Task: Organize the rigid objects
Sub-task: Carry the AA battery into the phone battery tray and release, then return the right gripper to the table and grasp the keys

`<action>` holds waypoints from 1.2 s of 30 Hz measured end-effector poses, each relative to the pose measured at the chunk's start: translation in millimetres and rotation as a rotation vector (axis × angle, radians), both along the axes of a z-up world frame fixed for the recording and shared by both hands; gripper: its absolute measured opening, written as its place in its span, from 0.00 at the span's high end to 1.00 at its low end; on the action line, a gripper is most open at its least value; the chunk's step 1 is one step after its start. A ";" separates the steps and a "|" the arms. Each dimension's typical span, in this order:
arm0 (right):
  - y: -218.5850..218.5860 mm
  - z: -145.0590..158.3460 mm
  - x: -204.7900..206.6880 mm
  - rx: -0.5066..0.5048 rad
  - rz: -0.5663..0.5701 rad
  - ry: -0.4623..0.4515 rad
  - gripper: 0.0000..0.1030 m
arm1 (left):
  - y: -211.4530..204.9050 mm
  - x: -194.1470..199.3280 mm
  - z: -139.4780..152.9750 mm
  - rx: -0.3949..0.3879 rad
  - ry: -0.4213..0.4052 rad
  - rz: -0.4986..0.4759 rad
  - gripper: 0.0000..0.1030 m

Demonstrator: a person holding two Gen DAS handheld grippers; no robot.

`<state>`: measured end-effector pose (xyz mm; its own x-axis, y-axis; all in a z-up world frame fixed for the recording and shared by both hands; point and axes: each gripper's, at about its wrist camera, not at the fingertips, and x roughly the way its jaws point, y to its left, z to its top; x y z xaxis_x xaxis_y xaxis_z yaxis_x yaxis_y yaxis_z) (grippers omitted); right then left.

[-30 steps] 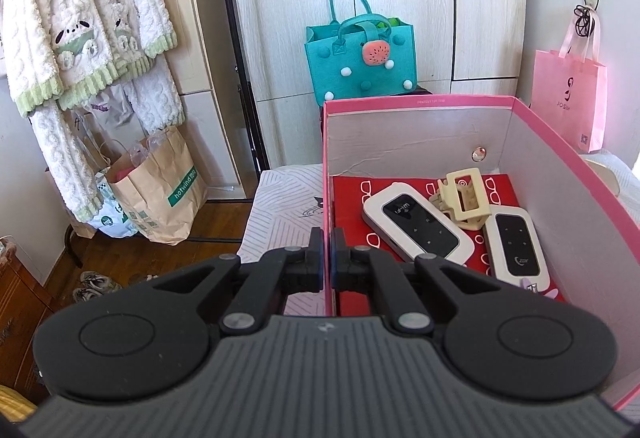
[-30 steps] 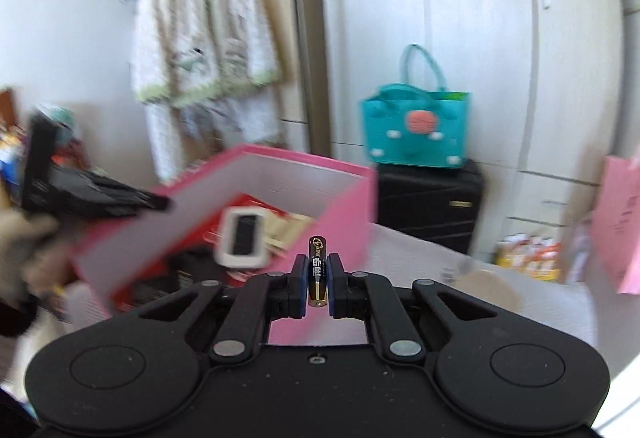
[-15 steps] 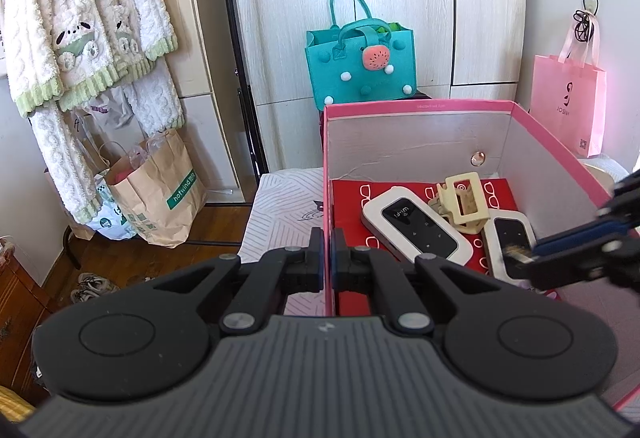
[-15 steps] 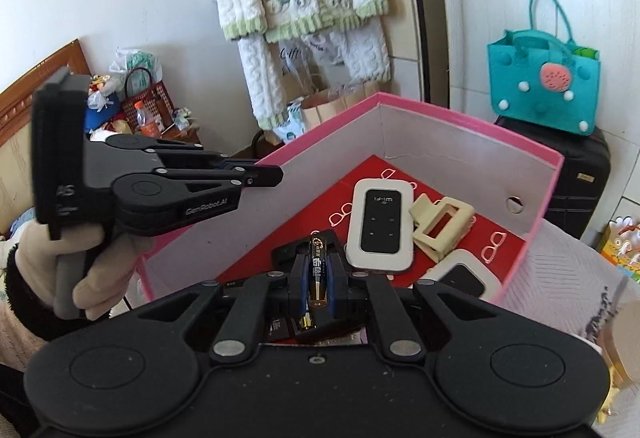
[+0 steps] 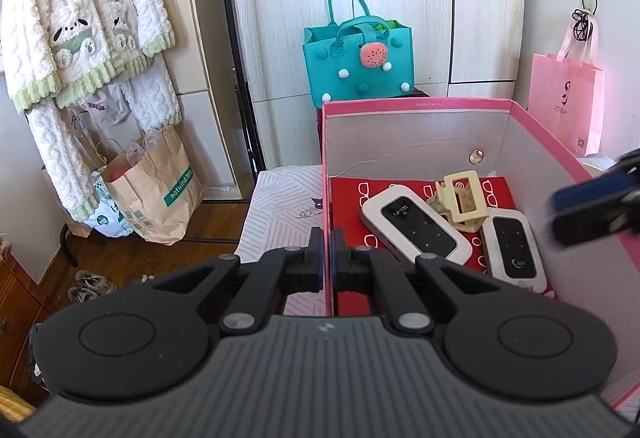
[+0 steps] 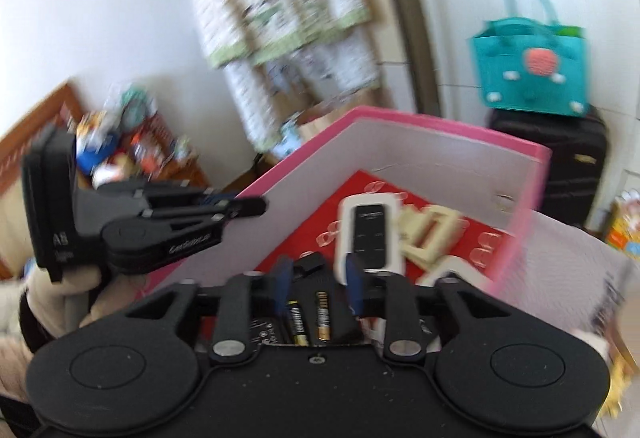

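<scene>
Inside the pink box [image 5: 416, 104], the left gripper [image 5: 327, 244] pinches the near left wall, one finger outside and one inside, its jaws pressed together on the thin cardboard. Over the near end of the same box hangs the right gripper [image 6: 318, 280], whose jaws have just been opening and now stand spread. Two batteries [image 6: 310, 322] lie side by side below the gap between its blue pads, on a black tray-like object [image 6: 316, 270] on the box floor; neither pad touches them. Whether that dark object is a case or a holder cannot be told through the blur. On the red lining with its white glasses print lie two white pocket Wi-Fi routers [image 5: 414, 229], one angled toward the left wall and one nearer the right wall. Between them rests one beige hair claw clip [image 5: 460, 199], which leans on the right router's top edge. Beyond the box, one teal felt bag [image 5: 358, 57] stands against the wardrobe, and one pink paper bag [image 5: 566, 97] hangs at the right.
</scene>
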<state>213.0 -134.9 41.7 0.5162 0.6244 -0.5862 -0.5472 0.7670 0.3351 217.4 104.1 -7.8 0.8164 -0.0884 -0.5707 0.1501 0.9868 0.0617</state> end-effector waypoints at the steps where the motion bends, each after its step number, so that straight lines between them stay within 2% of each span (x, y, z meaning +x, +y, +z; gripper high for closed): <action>1: -10.8 2.3 -4.9 0.000 -0.025 -0.011 0.62 | 0.2 -0.3 0.0 0.004 -0.004 0.001 0.97; 5: -57.0 6.9 -26.3 0.015 -0.139 -0.011 0.61 | -0.5 0.4 -0.2 0.010 -0.003 0.004 0.97; 8: -83.2 3.8 -40.2 -0.033 -0.223 -0.027 0.60 | -0.5 0.1 0.0 0.003 -0.004 0.020 0.96; 12: -114.0 -12.3 -49.7 -0.078 -0.321 -0.014 0.58 | -1.4 0.3 0.4 0.004 -0.001 0.019 0.97; 15: -126.4 -28.2 -54.2 -0.132 -0.368 -0.015 0.57 | -0.2 4.0 0.4 -0.002 0.042 0.017 0.97; 18: -130.1 -42.7 -57.7 -0.208 -0.379 -0.036 0.56 | -0.7 12.5 0.6 0.015 0.118 0.008 0.97; 24: -133.3 -66.4 -53.4 -0.284 -0.364 -0.064 0.54 | -13.6 8.5 13.9 0.113 0.146 -0.014 0.96; 30: -131.4 -79.2 -37.9 -0.296 -0.330 -0.115 0.52 | 0.2 9.5 29.8 0.058 0.275 -0.069 0.95; 32: -129.6 -83.2 -29.7 -0.313 -0.326 -0.146 0.48 | 4.2 10.1 30.8 0.044 0.317 -0.079 0.95; 36: -131.3 -91.4 -13.2 -0.305 -0.334 -0.142 0.48 | 4.3 4.3 27.2 0.061 0.339 -0.095 0.95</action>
<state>199.9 -266.3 -49.8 0.7478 0.2211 -0.6260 -0.2782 0.9605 0.0070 221.7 108.4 19.4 0.5695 -0.1121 -0.8143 0.2626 0.9636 0.0510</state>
